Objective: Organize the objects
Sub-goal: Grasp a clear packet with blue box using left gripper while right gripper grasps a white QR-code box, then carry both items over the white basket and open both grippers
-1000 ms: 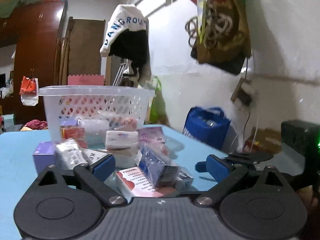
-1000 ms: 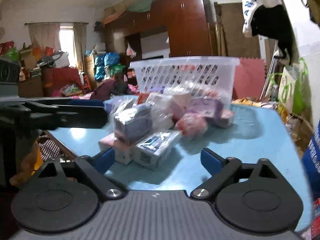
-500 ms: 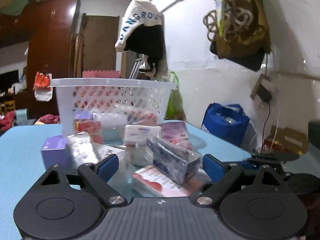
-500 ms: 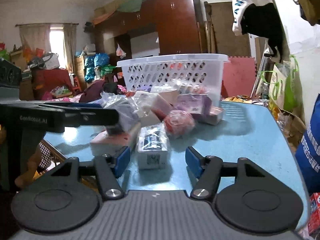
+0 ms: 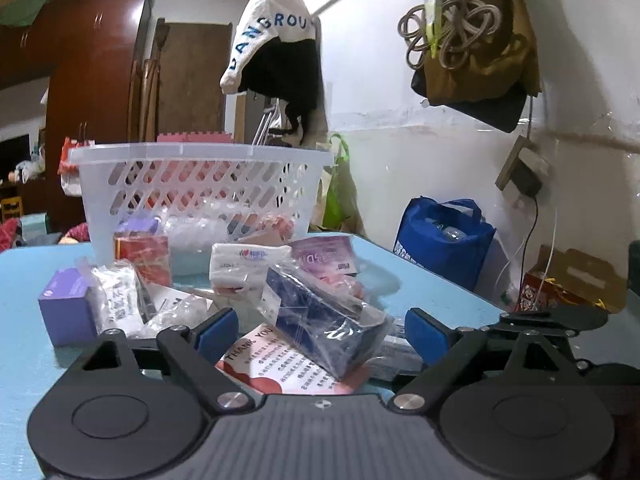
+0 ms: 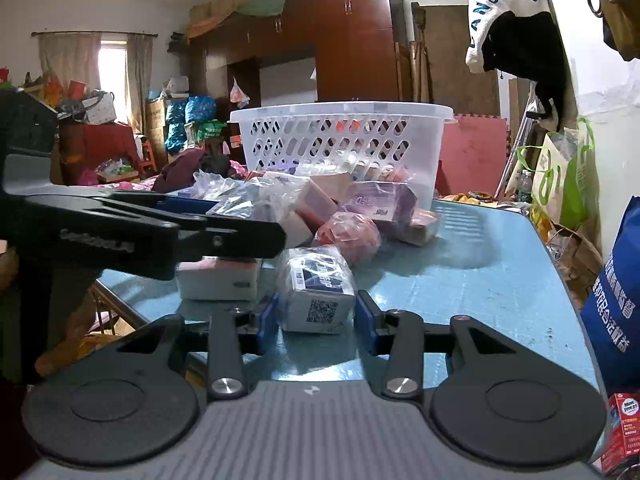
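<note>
Right gripper brackets a wrapped box for pickup.
Its jaws hug the box, grip unconfirmed; left gripper jaws spread wide, waiting near the basket.

Cluttered room under dim indoor light. Dark red-brown wardrobe along the far wall, bundles piled on top. Curtained window at far left, daylight glowing through. White plastered wall on the right, scuffed and stained. Brown door beside the wardrobe. Pink foam mat leaning upright behind the light-blue worktop. Blue bag on the floor past the worktop's right edge.
</note>
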